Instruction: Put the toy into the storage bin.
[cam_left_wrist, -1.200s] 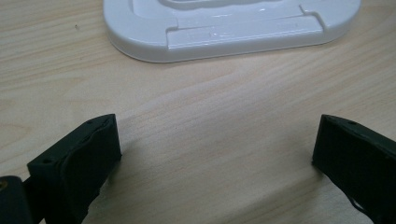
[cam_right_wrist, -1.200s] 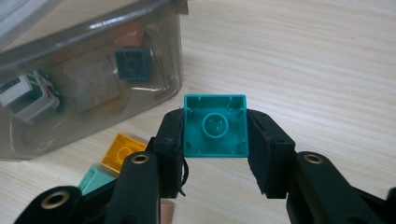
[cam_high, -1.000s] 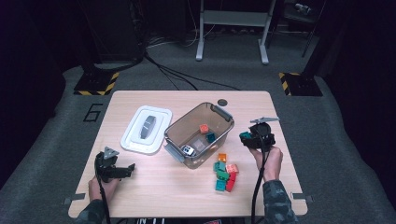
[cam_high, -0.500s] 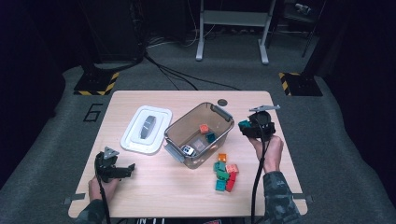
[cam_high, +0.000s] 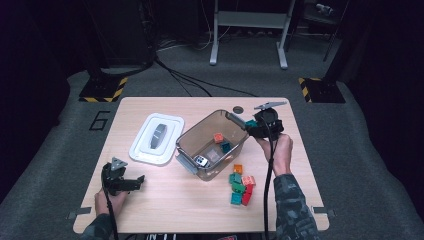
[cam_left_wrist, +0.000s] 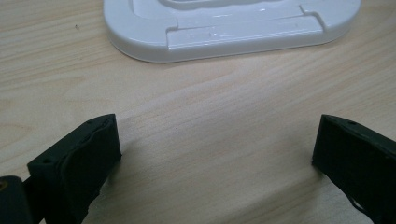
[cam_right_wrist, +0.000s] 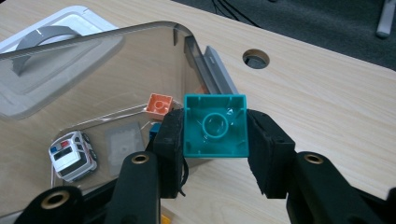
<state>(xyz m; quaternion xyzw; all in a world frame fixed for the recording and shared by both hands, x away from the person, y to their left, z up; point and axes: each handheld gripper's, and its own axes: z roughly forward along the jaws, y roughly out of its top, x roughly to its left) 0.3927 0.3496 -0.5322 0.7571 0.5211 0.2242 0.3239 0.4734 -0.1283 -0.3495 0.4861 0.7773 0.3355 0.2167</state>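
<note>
A teal brick (cam_right_wrist: 215, 126) is pinched between the jaws of my right gripper (cam_right_wrist: 214, 140), hollow underside toward the camera. It hangs just over the right rim of a clear plastic bin (cam_high: 198, 137). In the high view the right gripper (cam_high: 256, 126) sits at the bin's far right corner. Inside the bin lie an orange brick (cam_right_wrist: 158, 103), a teal brick (cam_high: 226, 147) and a toy police car (cam_right_wrist: 73, 155). A pile of teal, orange and red bricks (cam_high: 240, 184) lies in front of the bin. My left gripper (cam_high: 127, 183) rests open low over the table's front left.
A white lid (cam_high: 157, 138) with a grey handle lies left of the bin; its near edge (cam_left_wrist: 224, 35) shows in the left gripper view. A round cable hole (cam_high: 238, 109) is in the table behind the bin. Bare wood lies between the left gripper's jaws.
My right gripper has carried the teal brick away from the brick pile, toward the far side and leftward, up to the bin's right rim. The left gripper has stayed put.
</note>
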